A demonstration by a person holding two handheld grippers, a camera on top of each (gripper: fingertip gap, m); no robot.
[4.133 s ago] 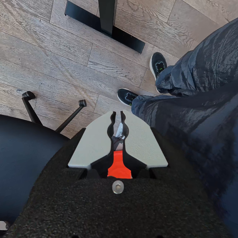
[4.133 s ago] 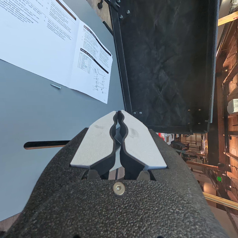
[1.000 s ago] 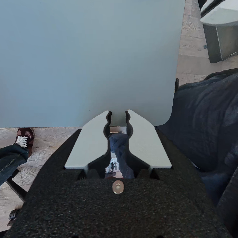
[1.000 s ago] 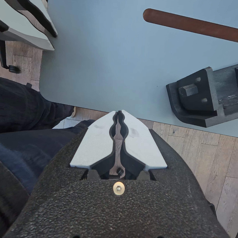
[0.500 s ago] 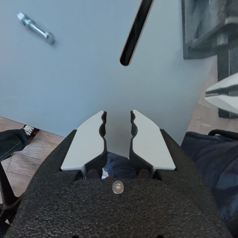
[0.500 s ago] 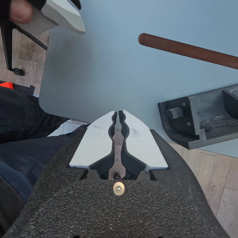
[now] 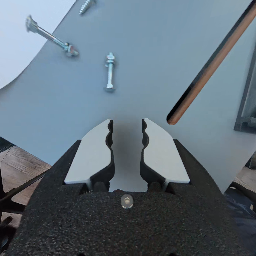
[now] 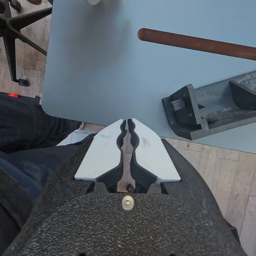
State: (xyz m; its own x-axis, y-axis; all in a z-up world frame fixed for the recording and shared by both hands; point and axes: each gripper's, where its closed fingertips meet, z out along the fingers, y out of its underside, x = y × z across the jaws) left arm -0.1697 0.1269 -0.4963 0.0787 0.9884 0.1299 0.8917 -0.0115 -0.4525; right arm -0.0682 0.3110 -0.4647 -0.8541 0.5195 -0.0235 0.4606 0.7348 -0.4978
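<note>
My left gripper (image 7: 127, 122) is open and empty, low over the grey table (image 7: 138, 48). A short silver bolt with nuts (image 7: 110, 72) lies just ahead of it. A longer bolt (image 7: 52, 37) and a screw (image 7: 86, 6) lie farther off to the left. The end of a brown slot (image 7: 207, 67) in the tabletop is to its right. My right gripper (image 8: 126, 120) is shut and empty at the table's near edge (image 8: 97, 120). A dark grey bracket part (image 8: 205, 109) lies to its right, and the slot (image 8: 194, 43) shows beyond it.
A white sheet (image 7: 20, 34) covers the table's far left. A dark frame (image 7: 249, 97) lies at the right edge. A black chair base (image 8: 15, 31) stands on the wooden floor (image 8: 214, 173) left of the table. A person's dark-clothed legs (image 8: 27, 131) are at the near left. The slot (image 8: 194, 43) is about 12 cm from my left fingertips.
My left gripper has opened wider and moved forward over the table, bringing the bolts closer. My right gripper stays shut and has shifted only slightly at the table edge.
</note>
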